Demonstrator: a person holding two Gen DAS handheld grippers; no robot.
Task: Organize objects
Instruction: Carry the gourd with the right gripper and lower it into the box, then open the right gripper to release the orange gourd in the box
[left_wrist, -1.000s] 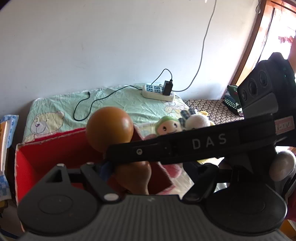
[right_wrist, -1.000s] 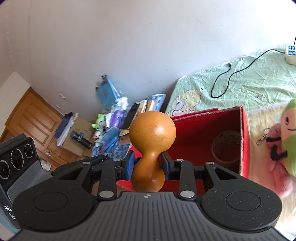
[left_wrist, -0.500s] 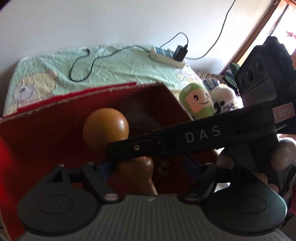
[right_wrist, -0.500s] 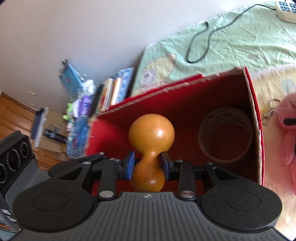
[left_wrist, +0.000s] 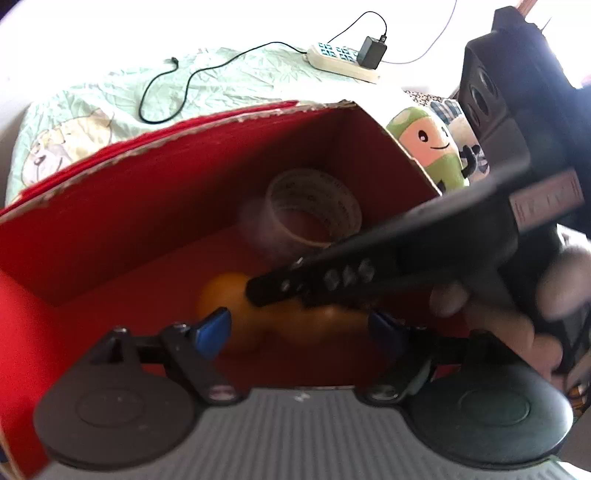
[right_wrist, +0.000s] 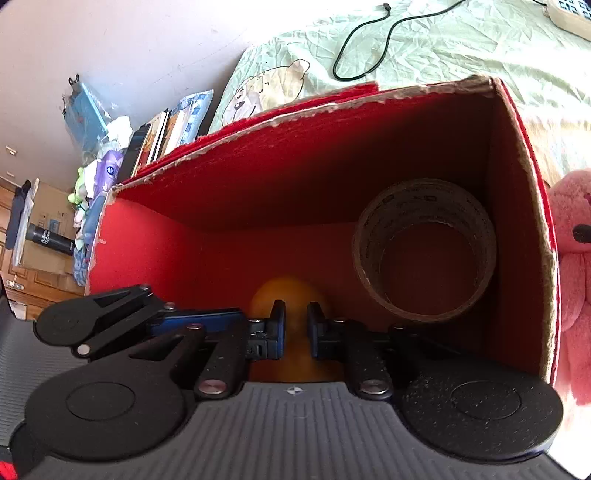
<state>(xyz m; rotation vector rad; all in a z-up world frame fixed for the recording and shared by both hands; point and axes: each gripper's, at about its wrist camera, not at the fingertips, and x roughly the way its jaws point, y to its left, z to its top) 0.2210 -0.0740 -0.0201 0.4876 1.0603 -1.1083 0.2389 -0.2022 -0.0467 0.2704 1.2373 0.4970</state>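
The right gripper (right_wrist: 295, 334) is down inside the red box (right_wrist: 295, 177), and its 2 fingers are closed on the narrow waist of the orange wooden gourd (right_wrist: 291, 295), which is low near the box floor. A roll of tape (right_wrist: 424, 251) lies in the box's right corner, apart from the gourd. The left gripper (left_wrist: 299, 328) hangs above the box with its 2 blue-tipped fingers (left_wrist: 212, 328) spread wide and holding nothing, and a green plush toy (left_wrist: 432, 147) stands just outside the box wall.
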